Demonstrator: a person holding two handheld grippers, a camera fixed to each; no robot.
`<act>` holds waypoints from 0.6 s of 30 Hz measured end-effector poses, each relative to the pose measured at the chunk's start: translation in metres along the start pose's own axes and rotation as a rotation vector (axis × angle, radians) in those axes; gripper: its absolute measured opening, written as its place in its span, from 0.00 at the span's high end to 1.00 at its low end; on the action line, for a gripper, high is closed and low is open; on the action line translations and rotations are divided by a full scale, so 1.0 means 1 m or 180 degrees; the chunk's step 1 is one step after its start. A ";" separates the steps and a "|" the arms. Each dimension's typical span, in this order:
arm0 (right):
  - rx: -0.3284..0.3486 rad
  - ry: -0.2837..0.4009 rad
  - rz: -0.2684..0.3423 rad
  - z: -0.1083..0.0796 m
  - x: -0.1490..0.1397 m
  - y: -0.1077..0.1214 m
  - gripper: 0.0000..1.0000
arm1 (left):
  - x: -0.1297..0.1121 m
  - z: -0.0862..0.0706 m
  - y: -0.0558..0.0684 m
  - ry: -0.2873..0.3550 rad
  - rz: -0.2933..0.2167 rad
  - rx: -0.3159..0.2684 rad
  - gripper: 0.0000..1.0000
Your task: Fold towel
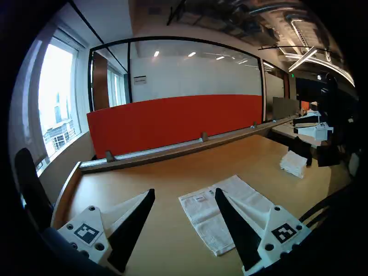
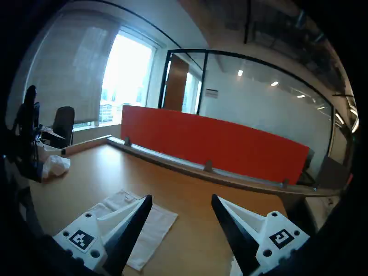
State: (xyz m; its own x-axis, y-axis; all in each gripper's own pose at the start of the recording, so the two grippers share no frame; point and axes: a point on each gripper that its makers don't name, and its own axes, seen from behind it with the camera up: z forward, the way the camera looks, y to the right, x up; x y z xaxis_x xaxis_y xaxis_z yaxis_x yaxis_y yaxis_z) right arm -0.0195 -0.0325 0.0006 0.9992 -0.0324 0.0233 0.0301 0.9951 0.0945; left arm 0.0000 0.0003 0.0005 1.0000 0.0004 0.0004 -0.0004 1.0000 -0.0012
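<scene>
A white towel (image 1: 209, 214) lies flat on the wooden table (image 1: 161, 179), with a small label near its far edge. In the left gripper view, my left gripper (image 1: 184, 191) hovers open above the table; its right finger overlaps the towel's middle and its left finger is over bare wood. In the right gripper view the same towel (image 2: 154, 225) lies low and to the left, partly hidden behind the left finger. My right gripper (image 2: 181, 197) is open over bare table to the towel's right. Nothing is held between either pair of fingers.
A red divider panel (image 1: 175, 119) runs along the table's far edge. A folded white cloth (image 1: 293, 163) sits at the right in the left gripper view, near dark equipment. A crumpled white cloth (image 2: 55, 165) and an office chair (image 2: 64, 122) are at the left in the right gripper view.
</scene>
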 end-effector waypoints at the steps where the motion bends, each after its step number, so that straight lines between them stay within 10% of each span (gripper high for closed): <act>1: 0.0065 -0.0026 -0.0027 0.001 -0.002 -0.005 0.00 | 0.000 0.004 0.003 -0.0013 0.0011 -0.0037 0.03; 18: 0.0676 -0.0401 -0.0400 0.013 -0.037 -0.045 0.00 | -0.027 0.025 0.036 -0.0267 0.0238 -0.0479 0.03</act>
State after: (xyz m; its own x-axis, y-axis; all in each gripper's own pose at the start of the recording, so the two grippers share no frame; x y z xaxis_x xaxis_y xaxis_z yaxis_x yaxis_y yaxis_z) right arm -0.0579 -0.0778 0.0087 0.9765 -0.1789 0.1205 0.1341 0.9410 0.3106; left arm -0.0272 0.0359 0.0257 0.9936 0.0811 0.0781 -0.0683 0.9857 -0.1541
